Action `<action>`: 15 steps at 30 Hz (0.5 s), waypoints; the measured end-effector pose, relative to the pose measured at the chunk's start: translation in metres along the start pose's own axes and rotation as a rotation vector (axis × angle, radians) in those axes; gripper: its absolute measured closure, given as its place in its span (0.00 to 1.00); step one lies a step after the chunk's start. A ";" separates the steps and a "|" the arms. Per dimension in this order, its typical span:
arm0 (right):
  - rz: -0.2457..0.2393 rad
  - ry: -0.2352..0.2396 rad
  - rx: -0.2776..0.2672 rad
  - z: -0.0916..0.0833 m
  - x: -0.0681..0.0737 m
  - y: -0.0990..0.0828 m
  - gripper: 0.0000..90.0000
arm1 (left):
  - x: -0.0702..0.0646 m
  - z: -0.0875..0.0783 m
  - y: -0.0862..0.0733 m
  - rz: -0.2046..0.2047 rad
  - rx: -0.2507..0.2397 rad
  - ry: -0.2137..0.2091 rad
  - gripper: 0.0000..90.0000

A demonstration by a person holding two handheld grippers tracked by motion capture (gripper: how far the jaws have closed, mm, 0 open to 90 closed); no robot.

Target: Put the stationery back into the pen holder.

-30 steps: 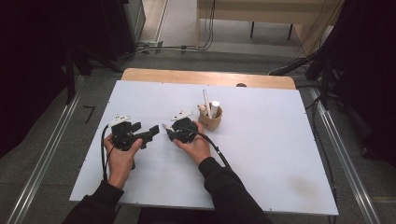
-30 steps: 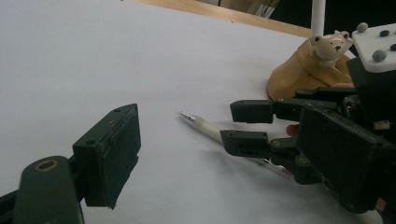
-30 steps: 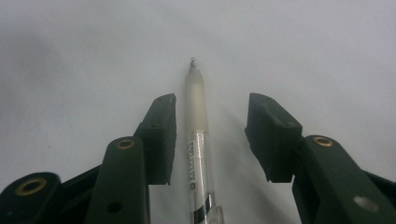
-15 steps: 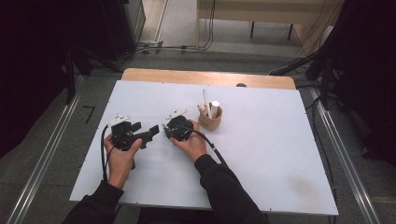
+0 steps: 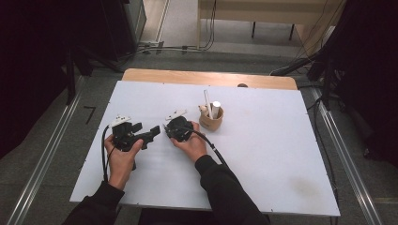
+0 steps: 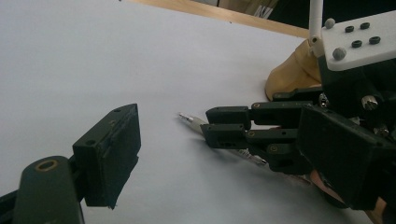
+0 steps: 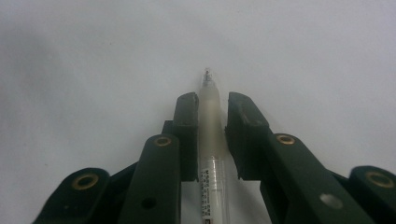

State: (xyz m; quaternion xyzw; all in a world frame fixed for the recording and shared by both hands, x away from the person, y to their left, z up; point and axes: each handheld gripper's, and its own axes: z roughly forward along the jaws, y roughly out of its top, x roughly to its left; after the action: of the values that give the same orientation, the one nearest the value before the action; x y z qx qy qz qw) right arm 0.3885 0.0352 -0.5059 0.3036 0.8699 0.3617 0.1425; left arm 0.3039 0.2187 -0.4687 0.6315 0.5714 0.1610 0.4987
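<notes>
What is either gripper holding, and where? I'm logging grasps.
The right gripper has its jaws around a white pen near its tip end, not visibly clamped. The left gripper holds nothing.

A lab or recording workspace was suggested rather than a home. A plain white rectangular table top was laid over a light wooden bench edge and set on a grey carpeted floor. Metal rails were run along both sides of the table, dark curtains were hung at left and right, and black cables were trailed across the floor beyond, near a pale wooden desk.
</notes>
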 end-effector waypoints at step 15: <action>0.002 -0.005 -0.005 0.000 0.001 -0.001 0.87 | 0.000 0.000 0.000 0.000 0.002 0.000 0.16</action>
State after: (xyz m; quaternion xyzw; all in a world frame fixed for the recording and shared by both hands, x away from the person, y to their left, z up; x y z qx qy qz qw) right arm 0.3877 0.0354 -0.5063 0.3052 0.8683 0.3632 0.1451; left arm 0.3038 0.2186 -0.4687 0.6319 0.5716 0.1603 0.4983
